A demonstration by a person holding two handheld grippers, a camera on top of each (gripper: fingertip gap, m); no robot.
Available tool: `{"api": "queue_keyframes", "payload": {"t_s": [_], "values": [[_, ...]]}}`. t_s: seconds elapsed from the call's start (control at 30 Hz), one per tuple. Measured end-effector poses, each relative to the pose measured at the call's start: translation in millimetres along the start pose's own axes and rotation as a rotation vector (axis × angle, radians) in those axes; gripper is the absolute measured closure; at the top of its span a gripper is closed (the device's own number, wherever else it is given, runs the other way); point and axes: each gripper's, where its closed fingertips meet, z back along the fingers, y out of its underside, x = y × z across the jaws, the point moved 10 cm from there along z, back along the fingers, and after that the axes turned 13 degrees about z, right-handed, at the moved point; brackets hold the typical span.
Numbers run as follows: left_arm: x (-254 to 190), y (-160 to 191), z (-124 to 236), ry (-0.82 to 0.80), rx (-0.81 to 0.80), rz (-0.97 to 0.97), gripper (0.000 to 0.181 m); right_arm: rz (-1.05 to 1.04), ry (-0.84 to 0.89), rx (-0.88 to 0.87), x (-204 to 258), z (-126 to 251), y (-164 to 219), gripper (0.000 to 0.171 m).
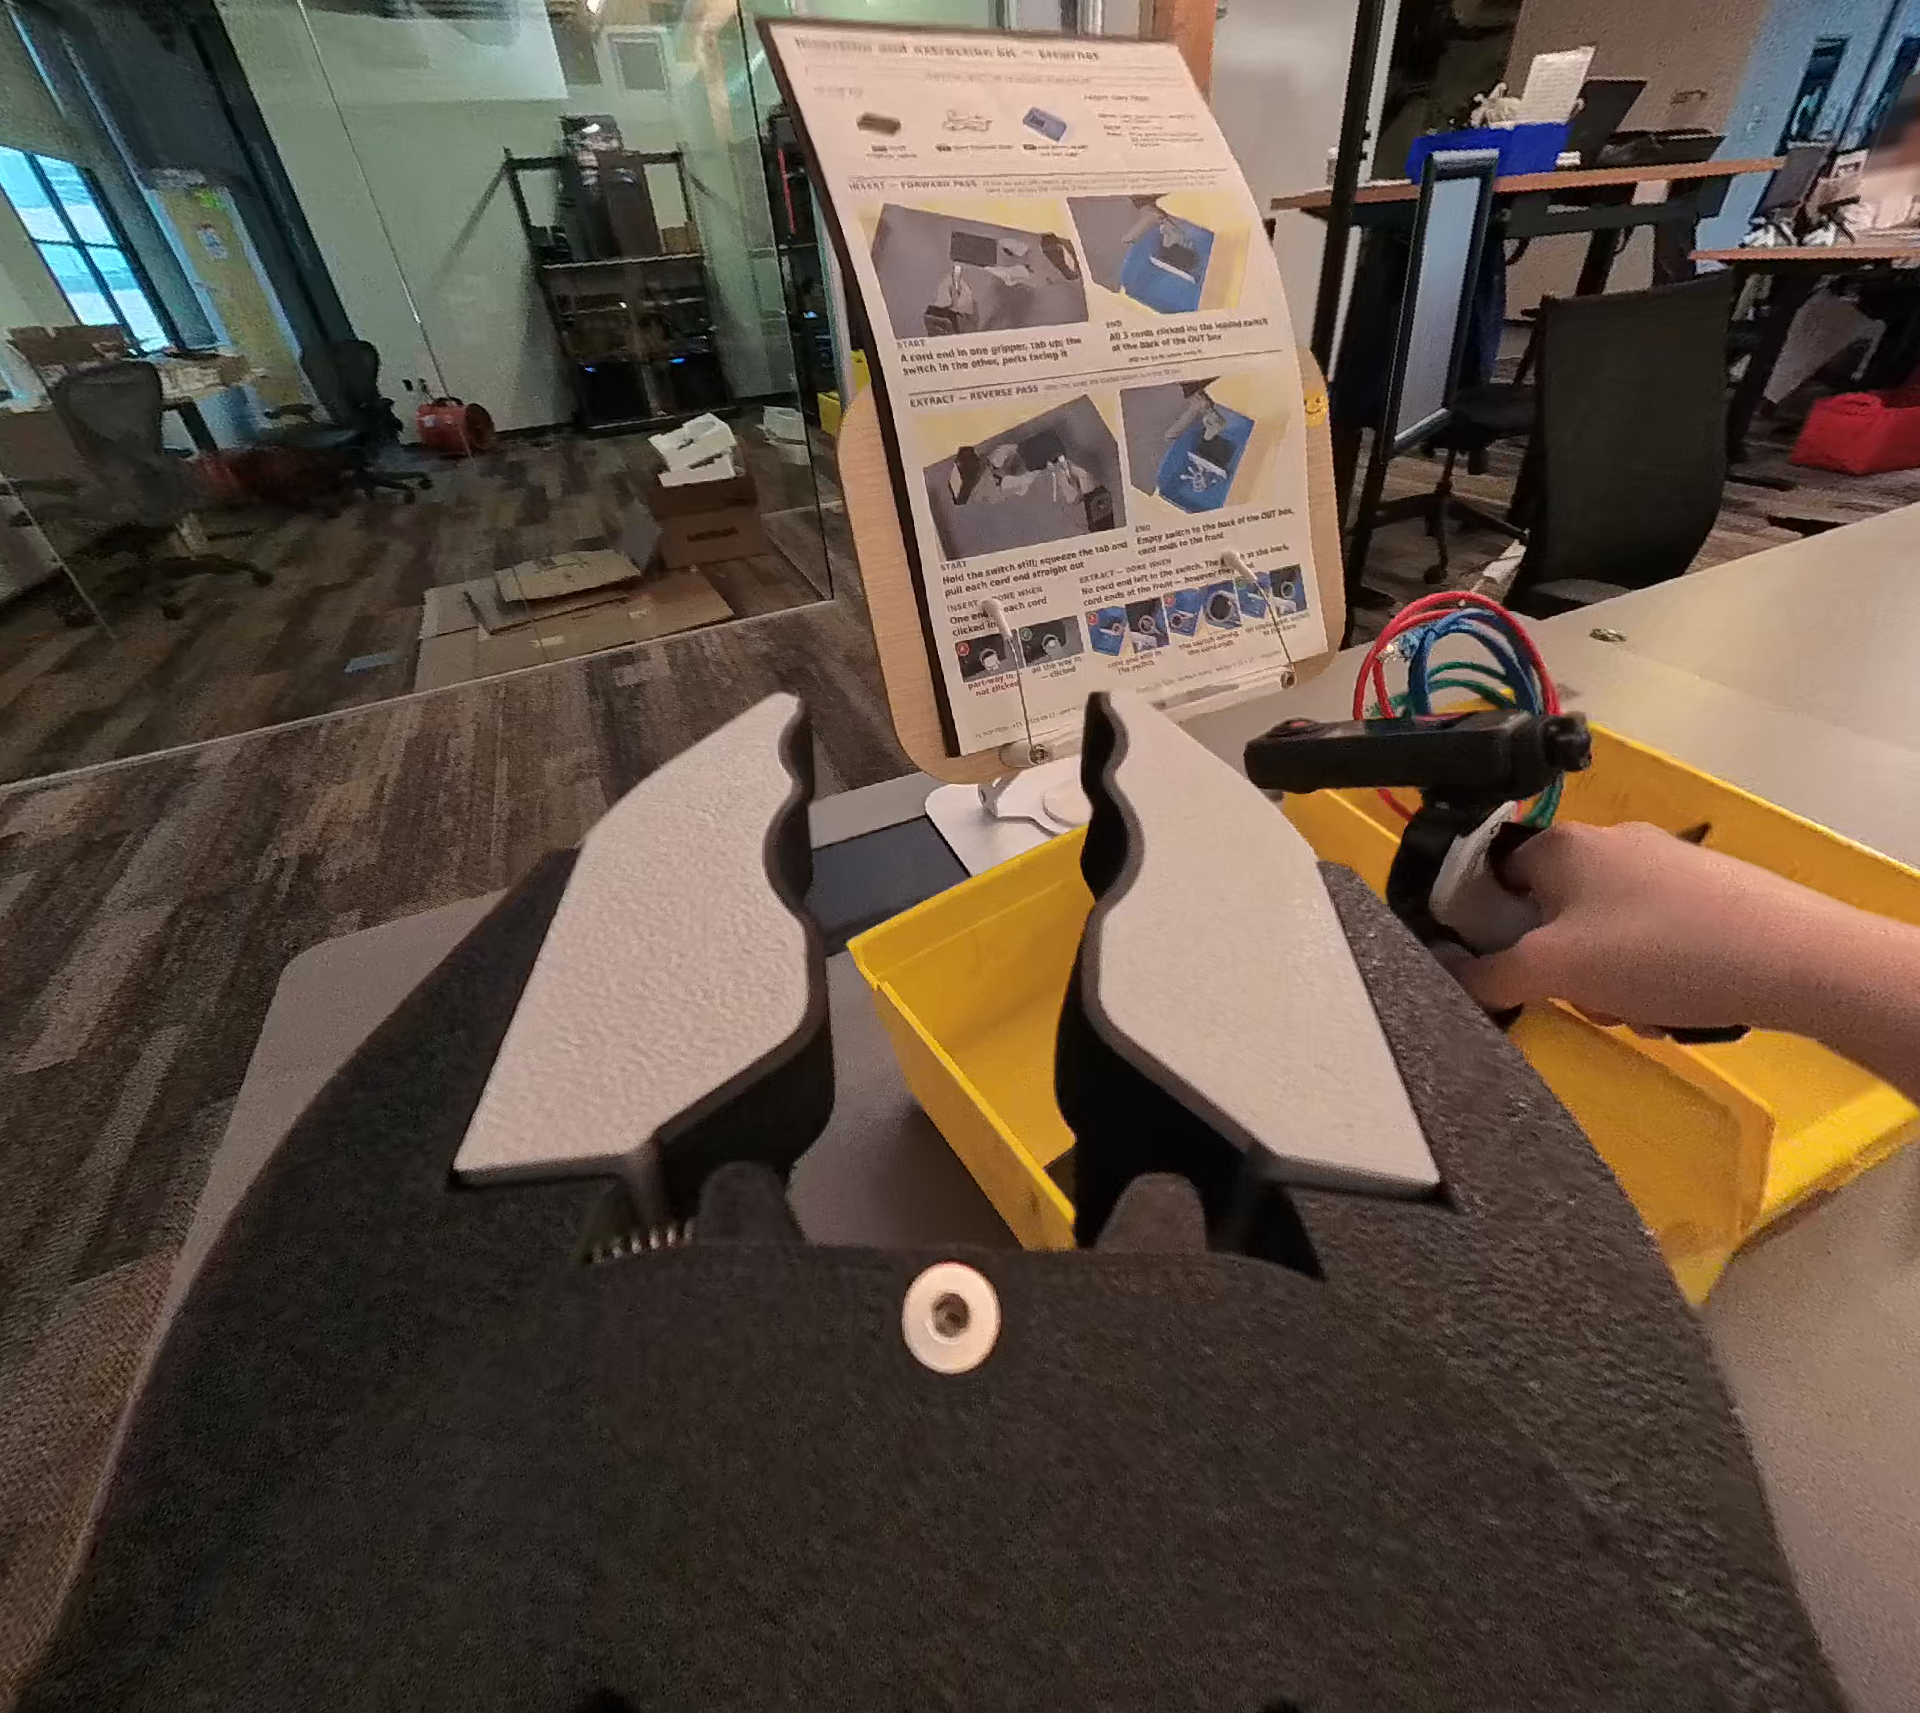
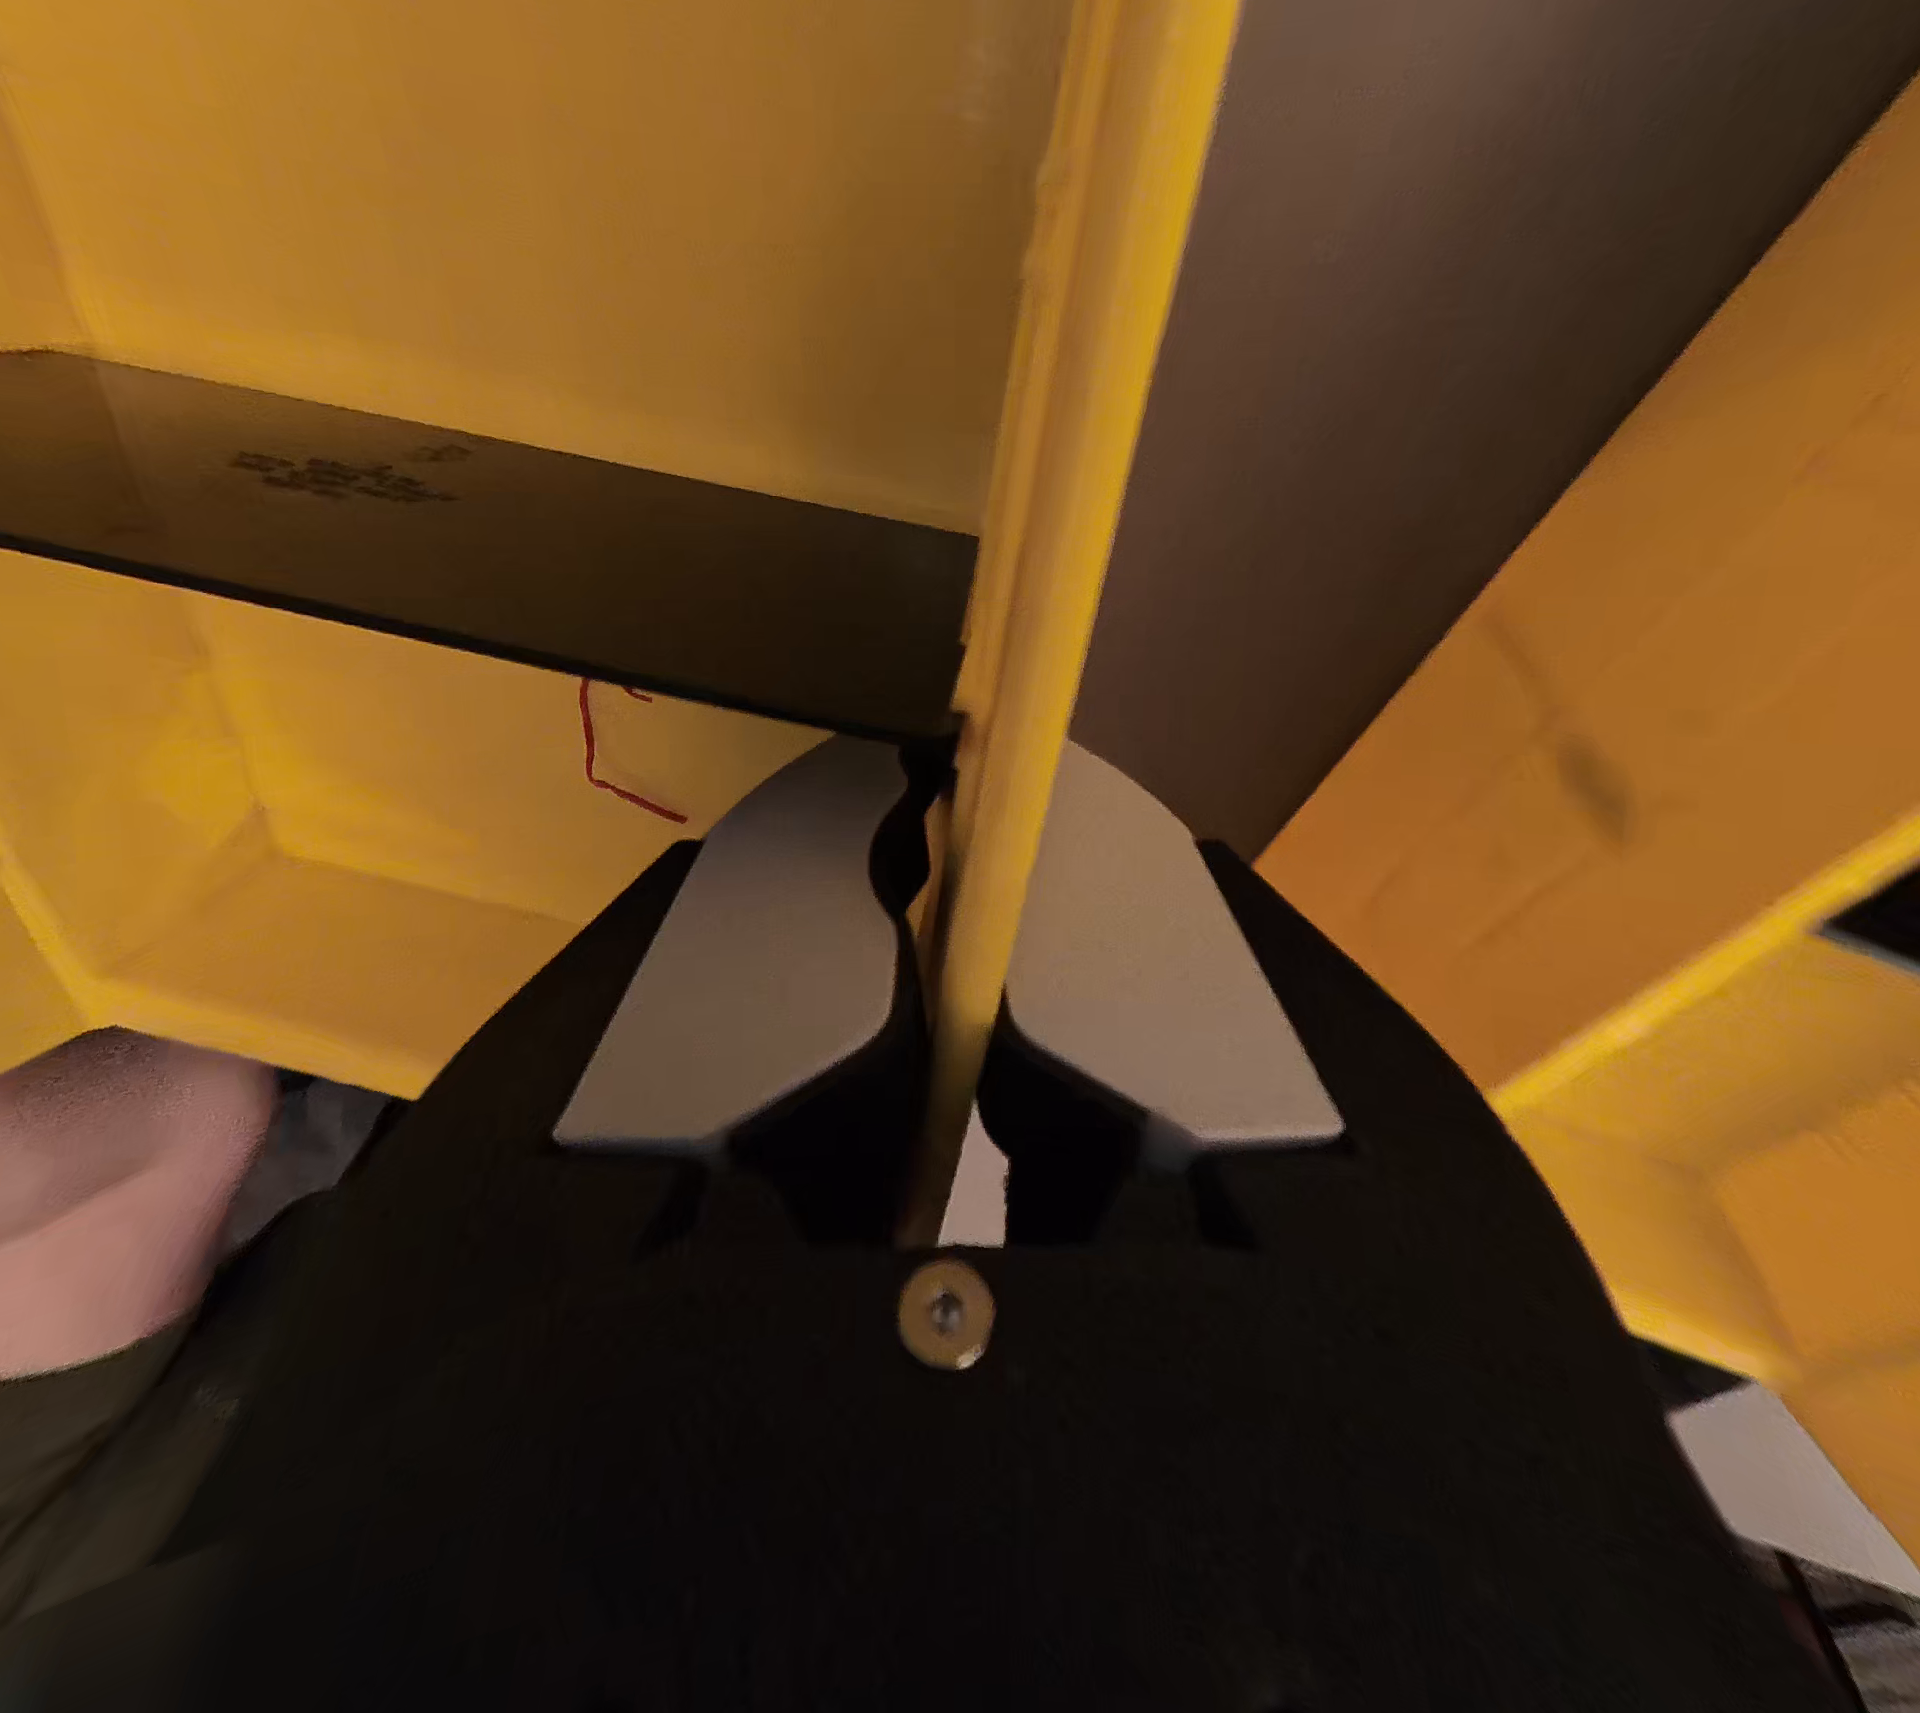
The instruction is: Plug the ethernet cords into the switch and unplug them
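L gripper [image 1: 940,811] sitting released, fingers spread wide w/ nothing between them, hovering above the near-left corner of a yellow bin [image 1: 966,988] on a grey table [image 1: 1766,603]. Its grey finger pads [image 1: 665,936] are angling outward.

R gripper [image 2: 961,790] is clenching on the yellow bin wall [image 2: 1049,416]: one finger inside the bin, the other outside, the thin wall edge running straight up between them. Pads are touching the wall on both sides. In the left wrist view the R gripper [image 1: 1455,832] shows farther off as a black handle unit, w/ a hand [image 1: 1621,925] wrapping around it, reaching down into the bin.

Inside the bin, a dark flat divider or plate [image 2: 468,551] is crossing from left edge to the gripped wall, bearing small print. A thin red line [image 2: 613,759] is showing on the bin floor below it; cannot tell what it is. A second yellow bin [image 2: 1558,780] is lying to the right, apart from the first, grey surface between.

Ethernet cords [image 1: 1455,666]: a looped bundle, red, blue, green, is sticking up behind the R gripper, at the far side of the bin. Switch not identifiable in either view.

Behind the bin an instruction sheet [image 1: 1049,375] is standing upright on a wooden-backed stand [image 1: 883,541]. Beyond: glass partition [image 1: 416,209], office chairs, desks.
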Motion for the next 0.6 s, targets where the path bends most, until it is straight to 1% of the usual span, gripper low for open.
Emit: {"api": "queue_keyframes", "payload": {"t_s": [0.13, 0.23, 0.3, 0.37, 0.47, 0.53, 0.6], "values": [[-5, -8, 13, 0.004, -0.063, 0.055, 0.135, 0.039, -0.02, 0.001, 2, 47, 5, 0.167], [-10, -14, 25, 0.059, -0.113, 0.107, 0.134, 0.065, -0.032, 0.002, -5, 99, 20, 0.167], [-14, -17, 32, 0.082, -0.138, 0.109, 0.133, 0.067, -0.046, -0.007, -19, 137, 38, 0.167], [-16, -18, 36, 0.074, -0.148, 0.098, 0.133, 0.037, -0.07, -0.024, -42, 176, 64, 0.167], [-17, -18, 34, 0.06, -0.141, 0.084, 0.133, -0.038, -0.081, -0.077, -89, 225, 114, 0.167], [-18, -15, 28, 0.055, -0.11, 0.079, 0.133, -0.102, -0.066, -0.105, -124, 248, 150, 0.167], [-20, -11, 19, 0.049, -0.059, 0.063, 0.131, -0.184, -0.042, -0.111, -160, 259, 186, 0.167]]}}
